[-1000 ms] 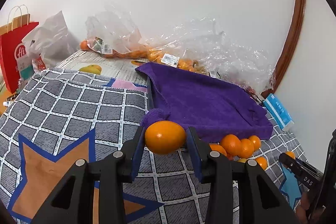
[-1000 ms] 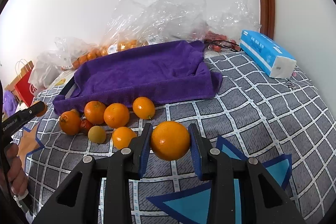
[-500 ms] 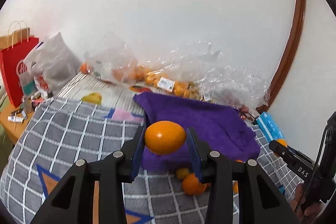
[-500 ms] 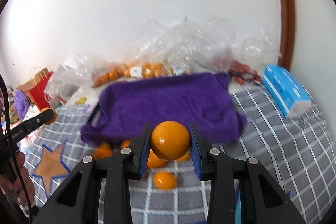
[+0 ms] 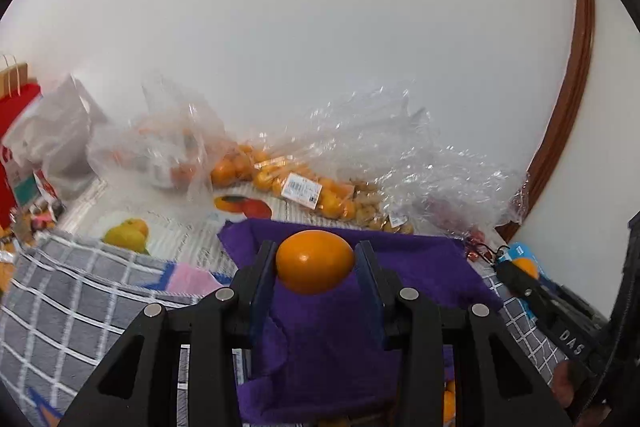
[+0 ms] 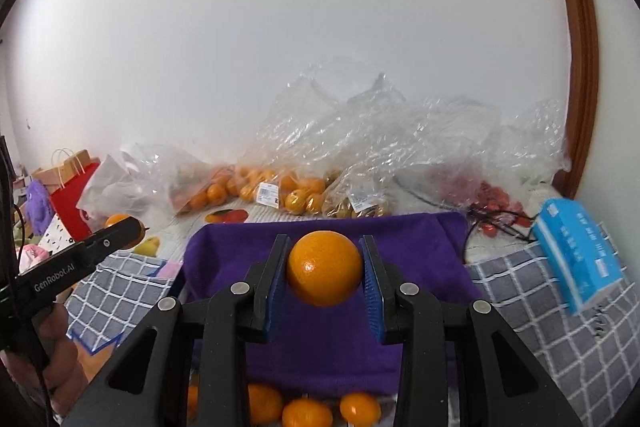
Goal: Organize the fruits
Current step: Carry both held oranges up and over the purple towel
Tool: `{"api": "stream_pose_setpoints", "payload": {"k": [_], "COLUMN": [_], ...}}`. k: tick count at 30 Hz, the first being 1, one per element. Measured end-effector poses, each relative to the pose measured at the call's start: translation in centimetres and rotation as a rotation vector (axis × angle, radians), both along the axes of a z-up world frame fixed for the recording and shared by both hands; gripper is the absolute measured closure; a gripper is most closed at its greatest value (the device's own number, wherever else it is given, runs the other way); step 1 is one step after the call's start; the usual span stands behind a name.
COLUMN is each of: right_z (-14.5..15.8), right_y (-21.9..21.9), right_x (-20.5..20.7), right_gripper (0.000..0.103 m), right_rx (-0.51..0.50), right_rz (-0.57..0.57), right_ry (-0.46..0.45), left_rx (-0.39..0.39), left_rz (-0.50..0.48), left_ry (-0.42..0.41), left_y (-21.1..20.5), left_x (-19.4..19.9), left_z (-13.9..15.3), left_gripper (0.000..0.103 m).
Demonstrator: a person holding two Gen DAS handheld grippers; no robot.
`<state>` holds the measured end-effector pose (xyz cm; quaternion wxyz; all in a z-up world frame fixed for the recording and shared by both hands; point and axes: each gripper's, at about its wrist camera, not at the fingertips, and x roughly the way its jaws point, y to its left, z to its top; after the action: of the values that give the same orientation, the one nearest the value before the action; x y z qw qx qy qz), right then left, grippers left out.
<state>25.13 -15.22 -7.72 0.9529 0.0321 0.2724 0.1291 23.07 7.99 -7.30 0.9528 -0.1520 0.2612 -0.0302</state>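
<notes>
Two grippers each held one orange. The left gripper [image 5: 315, 269] squeezed its orange [image 5: 315, 261] above the purple towel [image 5: 332, 343]. The right gripper [image 6: 324, 277] squeezed another orange [image 6: 324, 268]. Three loose oranges [image 6: 307, 411] lay below. Earlier, both grippers were lower, beside the pile.

Orange fruit [image 6: 324, 274] sits between blue pads [image 6: 371, 287] on black grippers [image 6: 323, 277] over a purple towel [image 6: 320, 339], on a grey white-checked cover [image 6: 560, 327], by a blue tissue pack [image 6: 578, 253].
</notes>
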Motion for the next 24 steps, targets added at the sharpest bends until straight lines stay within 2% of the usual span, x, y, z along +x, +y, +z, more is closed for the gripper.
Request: {"api": "stream_pose_setpoints", "payload": {"k": [4, 6, 11, 24], "right_z": [-2.8, -3.4, -3.7, -5.5], "right_y": [0.1, 0.1, -1.0, -2.5], "right_x": [1.5, 1.8, 1.7, 3.3], "right_gripper": [0.068, 0.068, 0.068, 0.068], "right_rx": [0.004, -0.009, 0.003, -0.003], "right_rz": [0.013, 0.014, -0.006, -0.055], "right_ry": [0.05, 0.057, 0.039, 0.083], "left_rx": [-0.003, 0.005, 0.005, -0.005], "left_rz": [0.011, 0.016, 0.03, -0.002], "left_ry": [0.03, 0.009, 0.013, 0.064], "left_y": [0.2, 0.2, 0.4, 0.1], "left_x": [0.8, 0.7, 1.3, 2.3], "left_z": [-2.0, -2.2, -3.4, -5.1], "left_gripper": [0.065, 0.065, 0.065, 0.065]}}
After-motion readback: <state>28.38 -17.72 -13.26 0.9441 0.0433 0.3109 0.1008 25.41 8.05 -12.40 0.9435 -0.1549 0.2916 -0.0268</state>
